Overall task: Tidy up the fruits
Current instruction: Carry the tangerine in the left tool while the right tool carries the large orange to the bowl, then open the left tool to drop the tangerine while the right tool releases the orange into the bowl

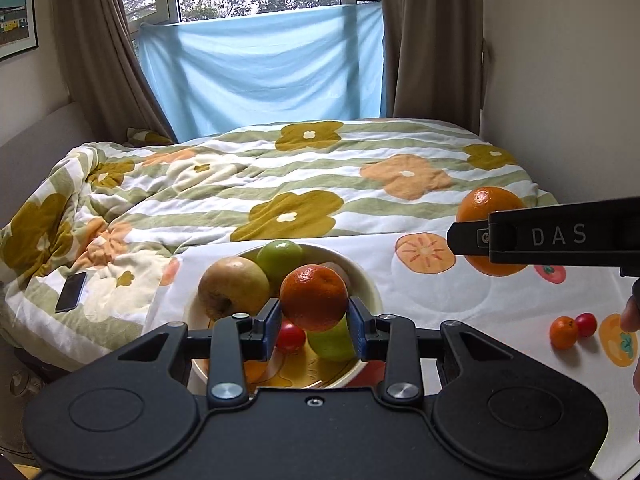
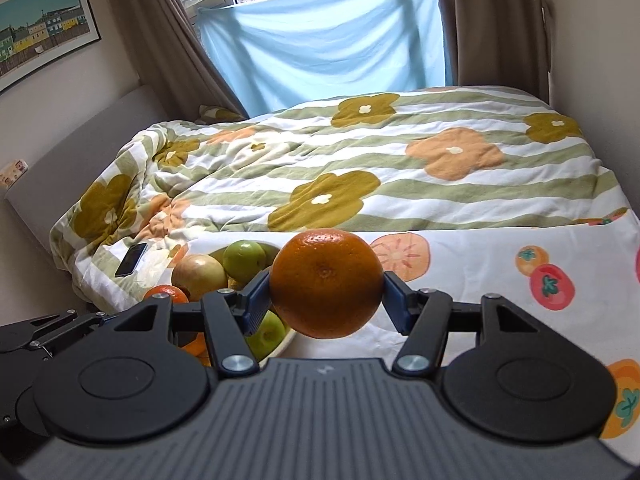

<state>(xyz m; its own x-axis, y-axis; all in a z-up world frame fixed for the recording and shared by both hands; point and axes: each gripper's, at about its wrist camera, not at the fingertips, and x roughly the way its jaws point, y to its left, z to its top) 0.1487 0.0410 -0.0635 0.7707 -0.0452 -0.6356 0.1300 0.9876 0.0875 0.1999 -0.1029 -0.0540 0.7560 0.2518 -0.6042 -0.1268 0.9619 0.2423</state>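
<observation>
Both jaws gripping oranges (image 1: pixel 313 297) (image 2: pixel 326 283)

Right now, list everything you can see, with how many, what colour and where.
Oranges: two, orange, one in each gripper.
Bowl: one, cream, on the tablecloth, holding green, yellow and red fruit.
Small fruit: one orange, one red, on the tablecloth at right.
Tablecloth: one, white with fruit print.
Phone: one, dark, on the quilt.
Quilt: one, floral, on the bed.
Left gripper: black, shut on an orange.
Right gripper: black, shut on an orange.
</observation>
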